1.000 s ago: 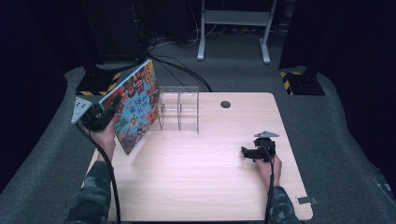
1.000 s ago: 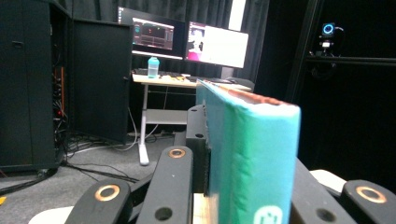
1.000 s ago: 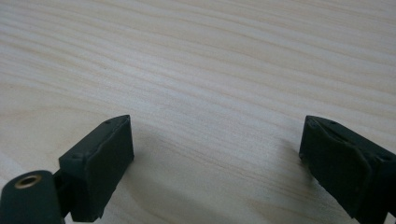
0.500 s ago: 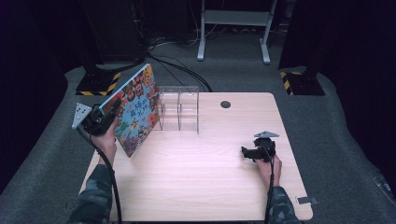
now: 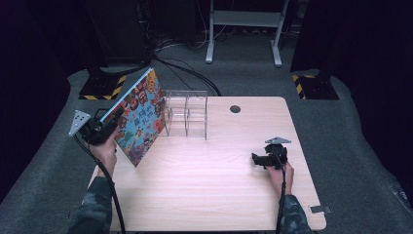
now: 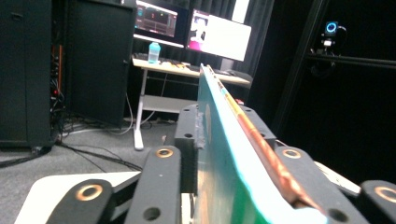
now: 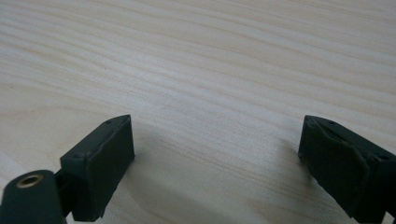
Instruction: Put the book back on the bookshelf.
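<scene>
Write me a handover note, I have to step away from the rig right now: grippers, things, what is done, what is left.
Left gripper: jaws just been opening, thin colourful picture book between them, tilted, lower corner on the light wooden table.
Right gripper: open, holding nothing, resting low on the table.
Clear acrylic divided rack: beside the book, its slots look empty.
Done: book brought to the rack.
Left: probably slotting the book in.
</scene>
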Motion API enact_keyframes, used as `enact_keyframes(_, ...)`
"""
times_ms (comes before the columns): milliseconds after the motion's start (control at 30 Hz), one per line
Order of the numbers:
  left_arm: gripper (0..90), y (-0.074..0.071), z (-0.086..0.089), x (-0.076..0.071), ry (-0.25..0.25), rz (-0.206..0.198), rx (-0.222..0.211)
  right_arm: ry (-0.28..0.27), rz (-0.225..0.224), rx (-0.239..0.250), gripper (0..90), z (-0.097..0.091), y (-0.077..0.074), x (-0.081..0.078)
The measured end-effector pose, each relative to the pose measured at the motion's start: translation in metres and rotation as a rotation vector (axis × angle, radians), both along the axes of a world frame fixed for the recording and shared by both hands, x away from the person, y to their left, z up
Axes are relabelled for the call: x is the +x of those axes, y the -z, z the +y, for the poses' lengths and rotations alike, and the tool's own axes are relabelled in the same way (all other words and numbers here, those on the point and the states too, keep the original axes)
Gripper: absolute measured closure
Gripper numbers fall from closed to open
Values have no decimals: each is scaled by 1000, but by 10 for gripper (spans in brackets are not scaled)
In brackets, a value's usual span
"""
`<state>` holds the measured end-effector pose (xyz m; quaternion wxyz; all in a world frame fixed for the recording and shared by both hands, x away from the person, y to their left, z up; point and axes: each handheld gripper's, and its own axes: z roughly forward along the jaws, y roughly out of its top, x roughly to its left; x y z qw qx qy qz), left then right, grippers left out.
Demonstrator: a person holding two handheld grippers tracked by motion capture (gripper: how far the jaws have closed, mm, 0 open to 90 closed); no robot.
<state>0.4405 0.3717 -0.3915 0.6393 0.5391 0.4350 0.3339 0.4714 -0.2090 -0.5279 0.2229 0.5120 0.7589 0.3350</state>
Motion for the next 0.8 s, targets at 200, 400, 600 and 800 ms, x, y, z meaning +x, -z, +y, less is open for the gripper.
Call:
enact_keyframes(200,465,-7,5,-7,-8,58,2,3,2,2,101,0,0,0)
enact_keyframes(400,315,-10,10,-23,-9,113,77,0,0,0,101,0,0,0)
enact_keyframes(600,151,-8,7,-38,9,170,178,4,3,2,101,0,0,0)
enact_keyframes(800,70,3,5,-51,40,248,252,5,3,1,101,1,0,0)
